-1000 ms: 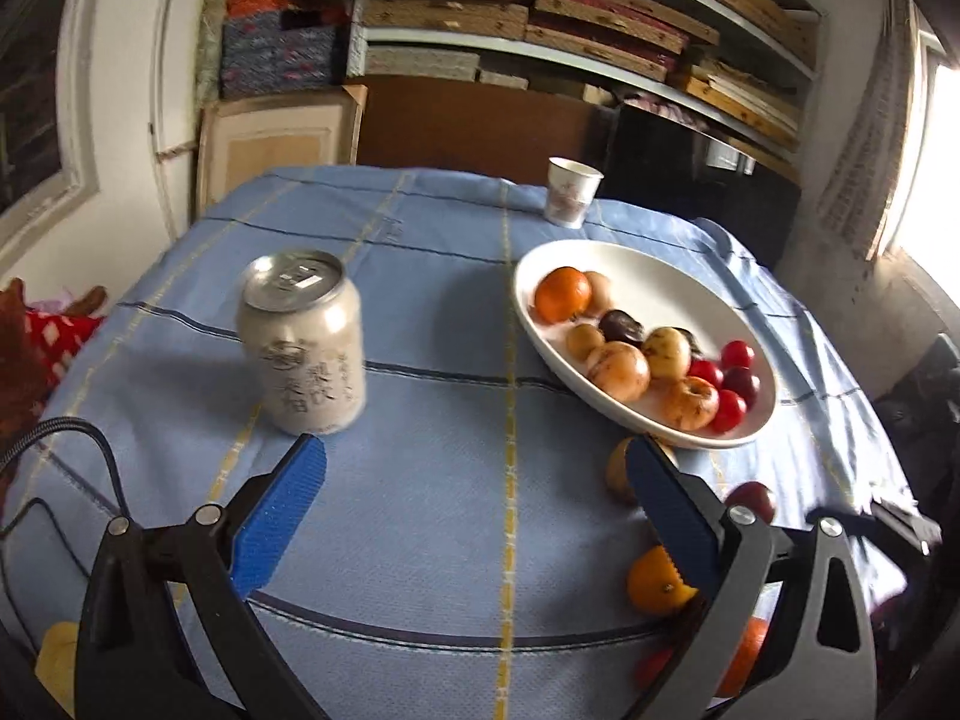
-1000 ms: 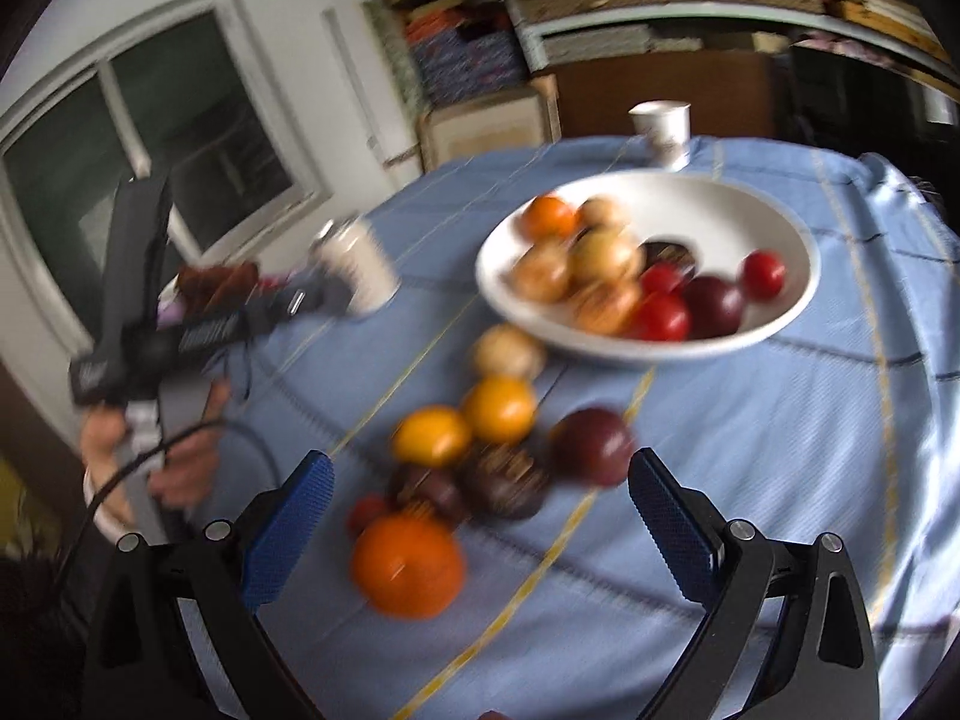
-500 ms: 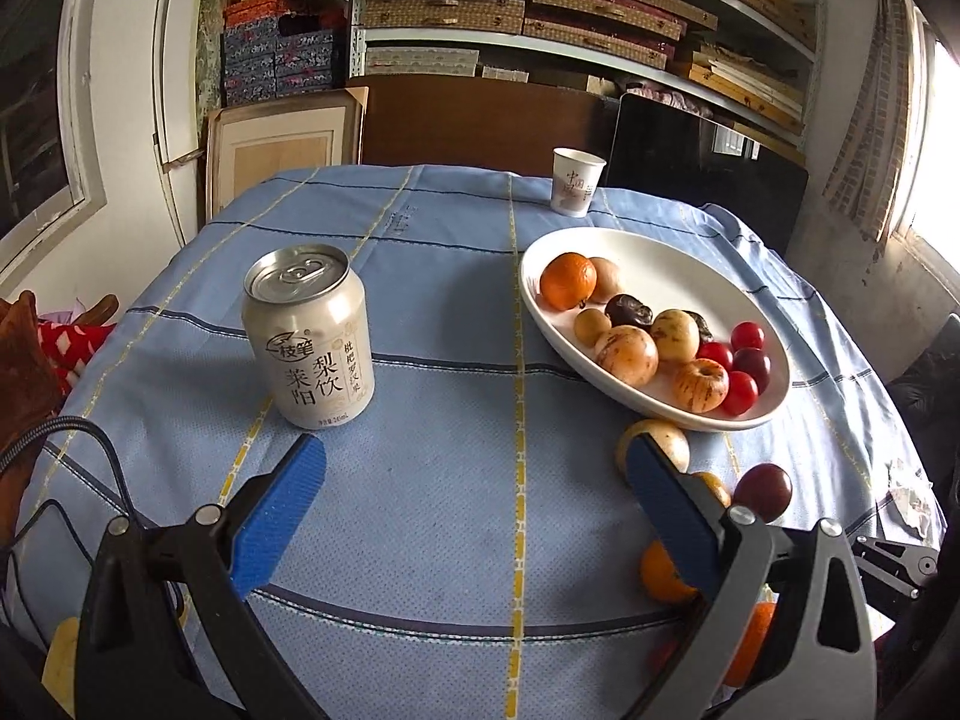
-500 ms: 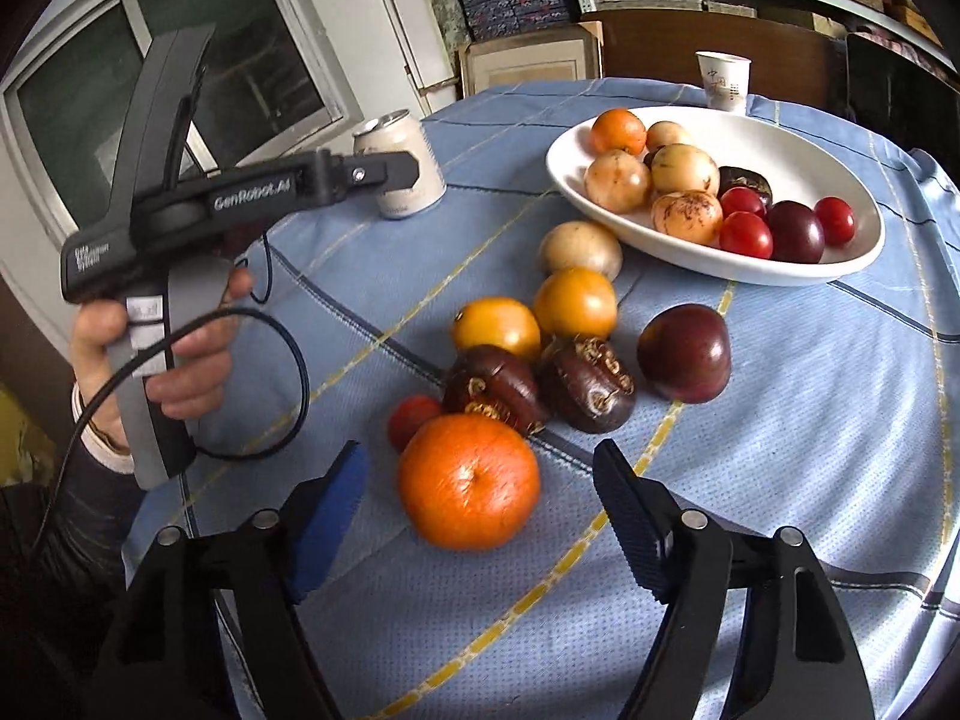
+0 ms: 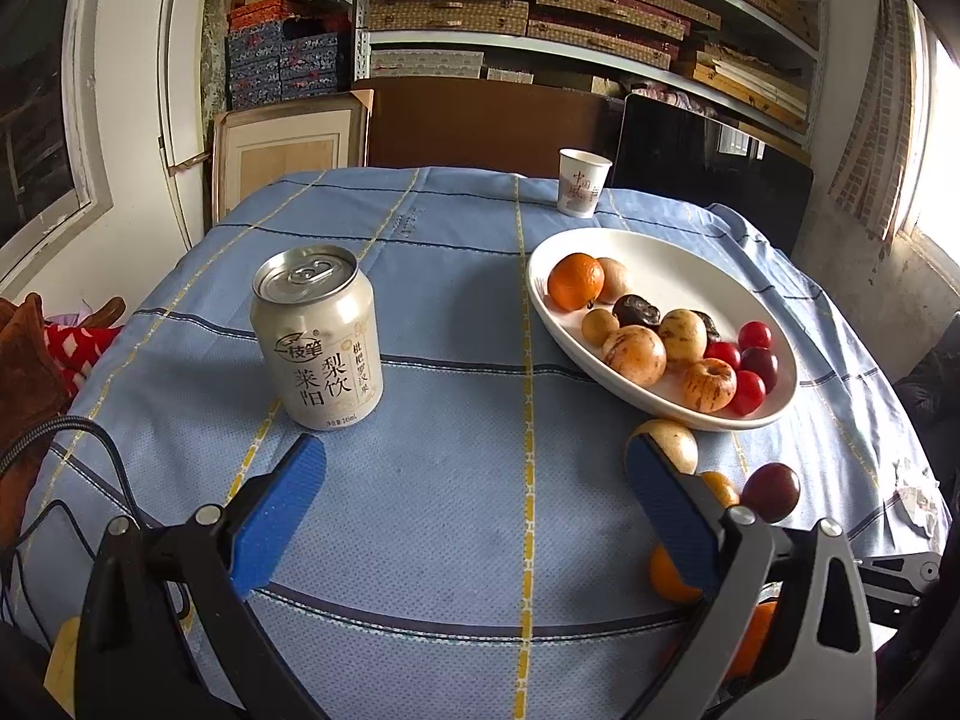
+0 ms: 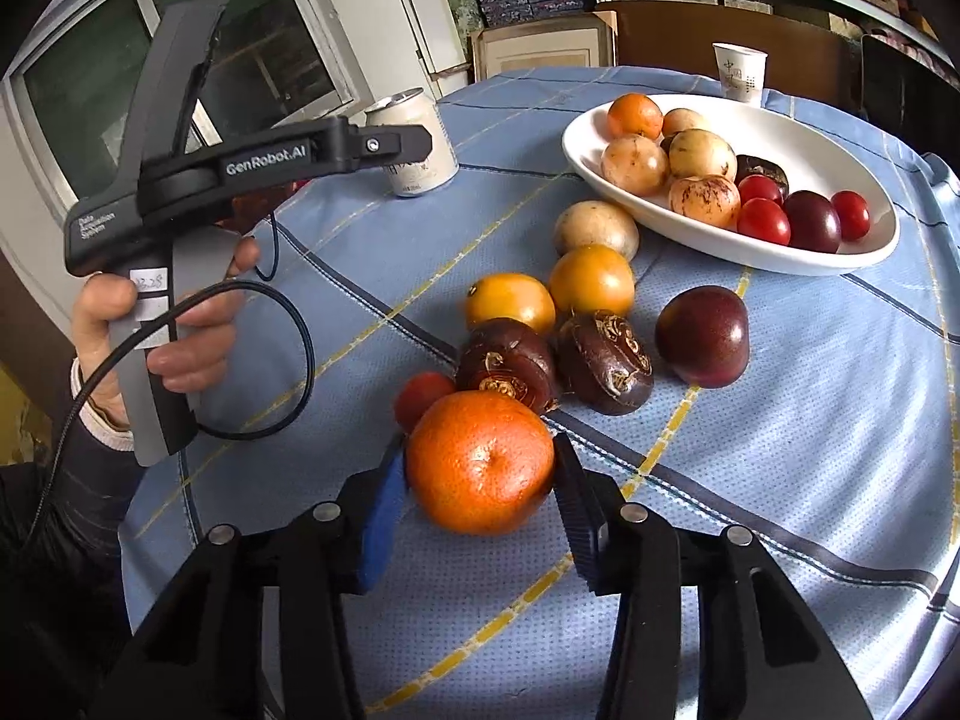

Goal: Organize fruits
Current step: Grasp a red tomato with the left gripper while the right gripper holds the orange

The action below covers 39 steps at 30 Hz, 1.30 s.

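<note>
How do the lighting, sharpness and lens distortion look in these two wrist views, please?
Left wrist view: sharp, with strong fisheye bending of the shelves; the window at right is blown out, and the can casts a soft shadow on the tablecloth.
Right wrist view: also sharp; daylight puts a small glare spot on the orange; dark vignette in the corners.

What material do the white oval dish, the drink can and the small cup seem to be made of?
Oval dish: probably glazed ceramic; smooth, glossy white, thick rim.
Drink can: metal, likely aluminium; silvery top with pull tab, printed cream body.
Small cup: looks like paper; matte white, thin wall, printed characters.
</note>
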Tool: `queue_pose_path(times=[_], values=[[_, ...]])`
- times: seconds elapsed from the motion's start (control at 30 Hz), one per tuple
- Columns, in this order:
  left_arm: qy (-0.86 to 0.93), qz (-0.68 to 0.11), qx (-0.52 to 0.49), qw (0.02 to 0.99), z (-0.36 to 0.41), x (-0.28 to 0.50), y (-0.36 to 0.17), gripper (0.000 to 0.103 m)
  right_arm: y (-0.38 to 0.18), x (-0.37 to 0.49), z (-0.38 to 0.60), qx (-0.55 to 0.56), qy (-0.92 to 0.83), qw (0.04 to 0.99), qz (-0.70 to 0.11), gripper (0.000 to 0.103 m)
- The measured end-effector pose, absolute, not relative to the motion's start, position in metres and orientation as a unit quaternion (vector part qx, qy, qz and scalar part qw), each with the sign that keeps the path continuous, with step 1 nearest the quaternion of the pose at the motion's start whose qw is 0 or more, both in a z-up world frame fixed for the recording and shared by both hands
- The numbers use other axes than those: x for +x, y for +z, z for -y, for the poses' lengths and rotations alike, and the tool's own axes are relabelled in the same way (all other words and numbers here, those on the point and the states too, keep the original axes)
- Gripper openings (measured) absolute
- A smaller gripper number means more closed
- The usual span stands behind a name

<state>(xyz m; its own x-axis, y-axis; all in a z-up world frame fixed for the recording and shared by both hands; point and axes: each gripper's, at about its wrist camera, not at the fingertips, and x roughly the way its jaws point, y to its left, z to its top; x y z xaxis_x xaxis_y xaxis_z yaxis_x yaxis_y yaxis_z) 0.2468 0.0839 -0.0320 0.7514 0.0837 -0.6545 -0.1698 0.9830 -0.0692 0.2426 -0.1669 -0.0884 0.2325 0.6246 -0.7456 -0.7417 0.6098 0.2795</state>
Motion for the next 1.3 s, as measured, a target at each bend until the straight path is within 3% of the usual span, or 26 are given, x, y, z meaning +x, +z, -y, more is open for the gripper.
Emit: queue_pose_path(times=[0.2, 0.43, 0.5, 0.57, 0.67, 0.7, 1.2, 1.3], values=[[0.033, -0.356, -0.045, 0.933, -0.077, 0.245, -0.034, 0.098, -0.069, 0.263, 0.208, 0.047, 0.449, 0.783, -0.427, 0.048], [-0.091, -0.361, 0.046, 0.927, -0.041, 0.212, -0.04, 0.098, -0.068, 0.279, 0.233, 0.083, 0.404, 0.805, -0.428, 0.048], [-0.118, -0.362, 0.044, 0.924, -0.037, 0.202, -0.042, 0.095, -0.067, 0.276, 0.232, 0.083, 0.409, 0.803, -0.426, 0.048], [-0.138, -0.373, 0.042, 0.916, -0.032, 0.197, -0.048, 0.076, -0.069, 0.275, 0.228, 0.077, 0.411, 0.803, -0.426, 0.048], [-0.157, -0.393, 0.051, 0.904, -0.02, 0.197, -0.057, 0.055, -0.071, 0.275, 0.228, 0.075, 0.409, 0.802, -0.429, 0.048], [-0.162, -0.399, 0.055, 0.901, -0.017, 0.197, -0.06, 0.053, -0.071, 0.275, 0.228, 0.076, 0.408, 0.802, -0.429, 0.048], [-0.179, -0.425, 0.079, 0.884, 0.001, 0.199, -0.077, 0.051, -0.073, 0.275, 0.226, 0.074, 0.405, 0.802, -0.433, 0.048], [-0.182, -0.429, 0.08, 0.881, 0.004, 0.2, -0.079, 0.04, -0.074, 0.275, 0.226, 0.072, 0.404, 0.802, -0.435, 0.048]])
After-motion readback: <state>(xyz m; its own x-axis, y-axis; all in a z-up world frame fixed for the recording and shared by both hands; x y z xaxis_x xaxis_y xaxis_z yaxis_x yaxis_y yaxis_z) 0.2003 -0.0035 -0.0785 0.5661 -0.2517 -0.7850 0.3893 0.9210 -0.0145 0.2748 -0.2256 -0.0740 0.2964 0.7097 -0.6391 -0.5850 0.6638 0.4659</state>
